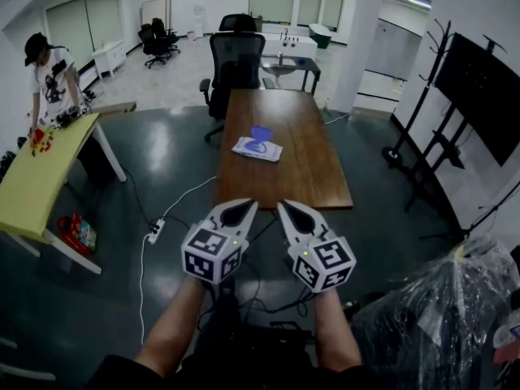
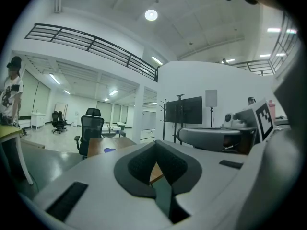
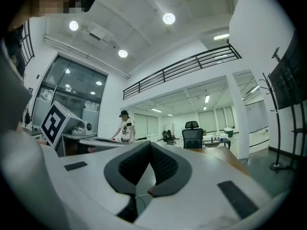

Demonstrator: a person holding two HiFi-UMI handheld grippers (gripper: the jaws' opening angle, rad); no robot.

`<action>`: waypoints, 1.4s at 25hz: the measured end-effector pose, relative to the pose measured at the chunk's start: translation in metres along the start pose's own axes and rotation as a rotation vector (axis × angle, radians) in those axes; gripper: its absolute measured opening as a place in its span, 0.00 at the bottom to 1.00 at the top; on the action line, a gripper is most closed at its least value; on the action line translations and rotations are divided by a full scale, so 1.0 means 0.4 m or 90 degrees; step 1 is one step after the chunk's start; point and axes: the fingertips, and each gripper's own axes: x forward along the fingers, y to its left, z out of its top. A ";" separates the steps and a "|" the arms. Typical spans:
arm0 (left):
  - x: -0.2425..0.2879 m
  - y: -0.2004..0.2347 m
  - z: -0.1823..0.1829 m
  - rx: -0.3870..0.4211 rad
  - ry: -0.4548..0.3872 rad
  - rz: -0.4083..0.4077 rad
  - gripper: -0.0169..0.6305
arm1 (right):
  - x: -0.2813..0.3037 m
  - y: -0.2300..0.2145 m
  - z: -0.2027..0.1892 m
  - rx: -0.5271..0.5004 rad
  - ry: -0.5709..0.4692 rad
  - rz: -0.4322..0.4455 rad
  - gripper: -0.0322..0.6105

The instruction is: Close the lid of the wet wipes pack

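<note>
The wet wipes pack (image 1: 257,148) lies flat on the long brown table (image 1: 317,169), a little left of its middle, with its blue lid (image 1: 261,134) standing up open. Both grippers hang well short of the table's near end, over the dark floor. My left gripper (image 1: 237,210) and right gripper (image 1: 291,210) are side by side, each with its jaws together and nothing held. The left gripper view shows the left gripper (image 2: 156,170) with the pack as a small blue spot (image 2: 110,150) far off. In the right gripper view, past the right gripper (image 3: 146,175), only the table (image 3: 223,153) shows.
A black office chair (image 1: 236,63) stands at the table's far end. At the left a person (image 1: 50,80) bends over a yellow table (image 1: 41,173). A power strip (image 1: 154,232) and cables lie on the floor. A plastic-wrapped heap (image 1: 439,315) sits at the right, near a screen (image 1: 487,88).
</note>
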 end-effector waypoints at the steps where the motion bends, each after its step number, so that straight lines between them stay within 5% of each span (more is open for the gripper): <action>1: 0.015 0.012 0.001 0.000 0.000 -0.002 0.04 | 0.015 -0.011 0.000 -0.001 0.000 0.001 0.06; 25: 0.418 0.466 0.035 -0.028 0.018 -0.088 0.04 | 0.518 -0.309 -0.011 0.014 0.028 -0.089 0.06; 35: 0.505 0.544 0.043 -0.053 0.009 -0.146 0.04 | 0.624 -0.354 0.005 0.011 0.021 -0.127 0.07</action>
